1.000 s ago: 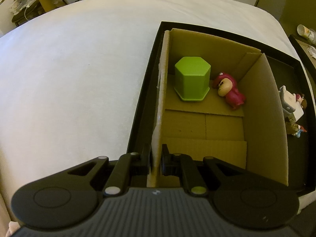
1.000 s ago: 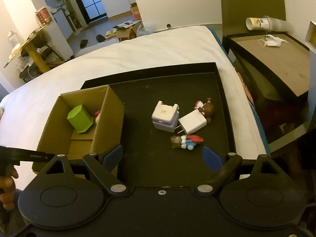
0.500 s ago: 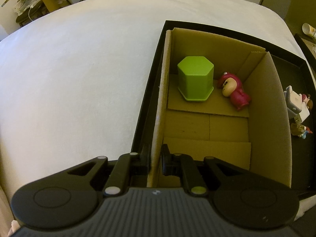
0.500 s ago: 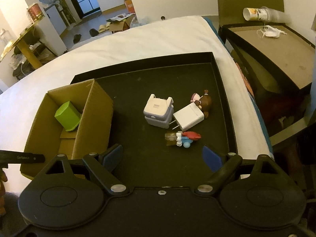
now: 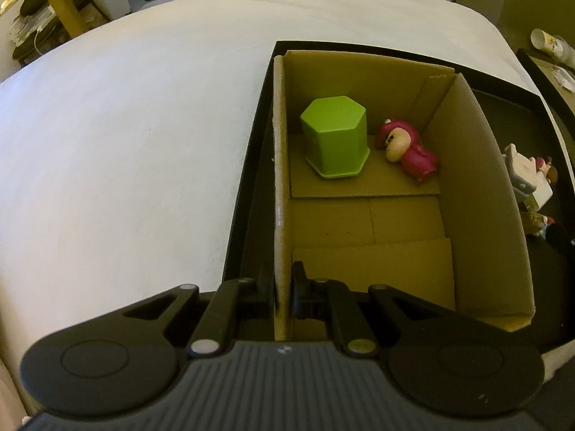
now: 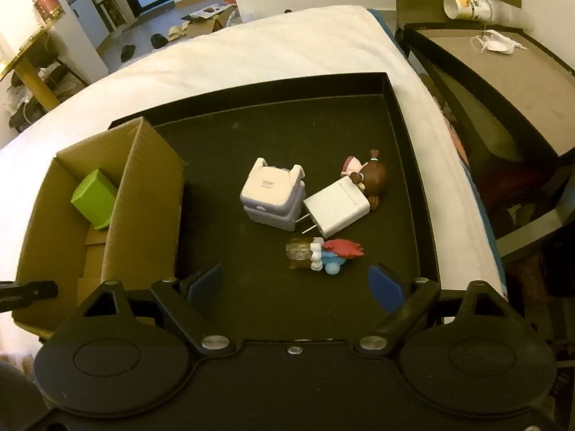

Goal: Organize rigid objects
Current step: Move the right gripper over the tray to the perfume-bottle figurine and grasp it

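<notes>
Left wrist: my left gripper [image 5: 283,289] is clamped on the cardboard box [image 5: 481,194] wall; green hexagonal block [image 5: 336,136] and pink figurine [image 5: 408,151] lie inside.

Right wrist: my right gripper [image 6: 294,283] gapes wide, empty, above the black tray [image 6: 406,122], near the red-capped figurine [image 6: 325,253], white charger [image 6: 336,210], lavender cube [image 6: 273,194].

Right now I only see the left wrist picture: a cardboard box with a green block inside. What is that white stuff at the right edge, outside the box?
Observer: That is a white charger lying flat on the black tray, with its prongs toward a lavender cube.
Visitor: Is anything else loose there?
Observer: A small red and blue figure lies on its side. It is the loose thing nearest the right gripper.
Visitor: Is that gripper holding something?
Observer: No, its jaws stand wide open with nothing between them.
</notes>
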`<act>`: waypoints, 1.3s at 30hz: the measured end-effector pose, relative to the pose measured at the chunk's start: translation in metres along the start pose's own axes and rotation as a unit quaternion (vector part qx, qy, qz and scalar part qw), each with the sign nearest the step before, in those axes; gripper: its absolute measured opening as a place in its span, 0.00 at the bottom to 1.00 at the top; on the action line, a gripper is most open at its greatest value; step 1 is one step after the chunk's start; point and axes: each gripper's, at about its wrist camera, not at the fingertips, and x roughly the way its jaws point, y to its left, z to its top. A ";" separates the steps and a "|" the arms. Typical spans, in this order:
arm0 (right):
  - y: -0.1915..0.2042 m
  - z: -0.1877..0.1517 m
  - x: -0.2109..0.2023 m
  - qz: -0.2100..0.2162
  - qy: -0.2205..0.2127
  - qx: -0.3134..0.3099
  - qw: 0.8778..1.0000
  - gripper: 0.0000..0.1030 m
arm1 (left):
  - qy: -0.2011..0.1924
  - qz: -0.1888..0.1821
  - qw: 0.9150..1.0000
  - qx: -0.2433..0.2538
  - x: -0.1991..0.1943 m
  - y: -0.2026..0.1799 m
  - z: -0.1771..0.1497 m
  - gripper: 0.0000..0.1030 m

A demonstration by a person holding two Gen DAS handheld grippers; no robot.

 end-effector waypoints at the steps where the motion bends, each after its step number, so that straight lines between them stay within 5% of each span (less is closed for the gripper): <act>1: 0.000 0.001 0.002 -0.001 0.001 0.000 1.000 0.85 | 0.000 -0.002 1.000 0.003 0.000 0.000 -0.001 0.08; 14: 0.009 0.008 0.021 -0.011 0.013 -0.008 1.000 0.83 | 0.006 -0.030 0.999 0.010 0.002 0.008 0.000 0.08; 28: 0.005 0.006 0.036 -0.059 0.027 -0.025 0.998 0.74 | 0.002 0.005 1.000 0.000 -0.003 0.002 0.000 0.11; 30: 0.004 0.005 0.039 -0.062 0.030 -0.031 0.997 0.64 | 0.002 0.008 1.000 0.004 -0.005 0.000 0.000 0.11; 32: 0.004 0.004 0.040 -0.059 0.035 -0.032 0.997 0.42 | 0.002 0.010 1.000 0.006 -0.004 -0.003 0.001 0.11; 39: 0.010 0.002 0.022 -0.053 0.024 -0.045 0.997 0.41 | 0.002 0.008 1.000 0.004 -0.002 -0.002 0.002 0.11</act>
